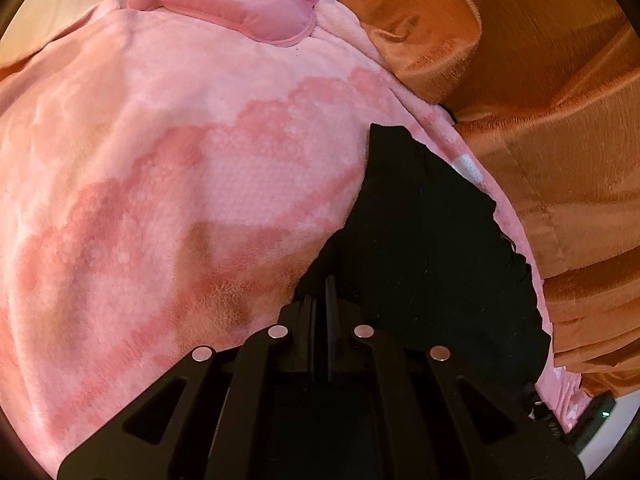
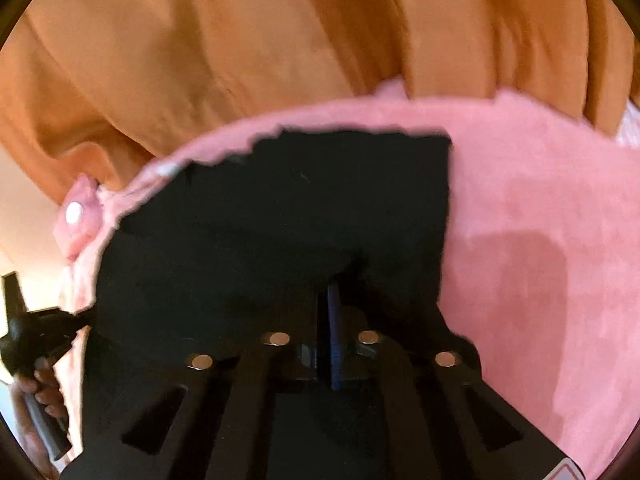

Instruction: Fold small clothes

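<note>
1. Left wrist view: left gripper (image 1: 320,292) at six o'clock, jaws together, pinching the black cloth (image 1: 420,240).
2. Cloth spreads toward two o'clock over the pink blanket (image 1: 180,160); orange curtain (image 1: 540,100) beyond.
3. Right gripper (image 2: 328,300) also clamped on the cloth (image 2: 280,208); a hand (image 2: 40,392) at eight o'clock.
</note>
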Demonstrator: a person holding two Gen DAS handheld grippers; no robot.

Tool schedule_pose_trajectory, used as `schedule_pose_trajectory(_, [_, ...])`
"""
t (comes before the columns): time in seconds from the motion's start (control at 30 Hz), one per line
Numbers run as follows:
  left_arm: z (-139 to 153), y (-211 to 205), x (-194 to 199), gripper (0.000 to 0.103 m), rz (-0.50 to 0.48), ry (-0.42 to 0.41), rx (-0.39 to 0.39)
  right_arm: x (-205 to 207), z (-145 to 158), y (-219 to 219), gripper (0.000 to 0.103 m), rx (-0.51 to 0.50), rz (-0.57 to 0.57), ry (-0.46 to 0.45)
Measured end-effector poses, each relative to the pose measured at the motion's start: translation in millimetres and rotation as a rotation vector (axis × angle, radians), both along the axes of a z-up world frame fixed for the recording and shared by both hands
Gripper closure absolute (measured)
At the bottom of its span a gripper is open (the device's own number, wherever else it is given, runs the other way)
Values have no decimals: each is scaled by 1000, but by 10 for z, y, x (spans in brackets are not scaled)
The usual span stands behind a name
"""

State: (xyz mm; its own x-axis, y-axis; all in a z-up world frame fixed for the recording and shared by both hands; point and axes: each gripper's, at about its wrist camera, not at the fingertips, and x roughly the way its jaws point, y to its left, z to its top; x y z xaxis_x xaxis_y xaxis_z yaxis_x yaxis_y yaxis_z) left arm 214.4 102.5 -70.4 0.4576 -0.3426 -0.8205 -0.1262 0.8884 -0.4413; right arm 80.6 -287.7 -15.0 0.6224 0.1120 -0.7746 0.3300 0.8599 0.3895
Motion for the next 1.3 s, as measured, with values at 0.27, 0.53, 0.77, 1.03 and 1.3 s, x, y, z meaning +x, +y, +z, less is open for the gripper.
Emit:
schedule_pose_trajectory(0.27, [7, -78, -16, 99, 0, -15, 41, 346, 88, -330, 103, -80, -37, -1])
schedule_pose_trajectory(0.53, [-1, -69, -18, 99, 17, -17, 32, -272, -27, -544, 66, 128, -107, -56])
schedule_pose_trajectory(0.77, [3, -84, -64, 99, 23, 4, 11, -150, -241, -29, 68, 114, 32, 24])
schedule_pose_trajectory(1.03, [-11, -157, -126, 98, -52, 12, 111, -386, -260, -170, 101, -2, -17, 99])
schedule_pose_trajectory(1.3, [93, -138, -275, 97, -114, 49, 103, -665, 72, -95, 83, -51, -66, 62])
